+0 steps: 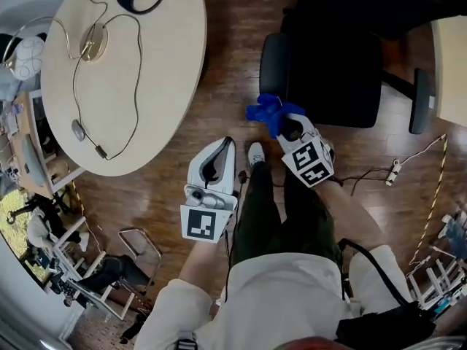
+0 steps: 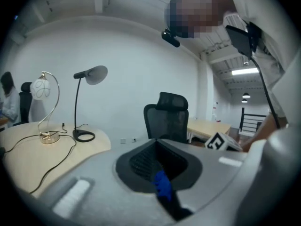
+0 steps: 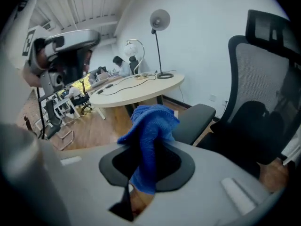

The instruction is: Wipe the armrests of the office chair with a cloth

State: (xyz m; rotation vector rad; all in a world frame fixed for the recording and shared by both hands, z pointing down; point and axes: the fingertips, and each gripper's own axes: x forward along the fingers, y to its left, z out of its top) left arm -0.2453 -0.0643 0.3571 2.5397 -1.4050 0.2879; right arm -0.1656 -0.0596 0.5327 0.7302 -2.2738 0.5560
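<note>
Right gripper (image 1: 288,127) jaws clamped on bunched blue cloth (image 1: 268,112). Cloth just beside near armrest (image 1: 275,64) of black office chair (image 1: 337,79), contact unclear. Left gripper (image 1: 223,148) jaws together, empty, near round table (image 1: 157,86).

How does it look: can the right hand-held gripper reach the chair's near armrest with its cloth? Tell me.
Probably yes. The right hand-held gripper, shut on the blue cloth, sits just short of the armrest, and nothing shows between them.
</note>
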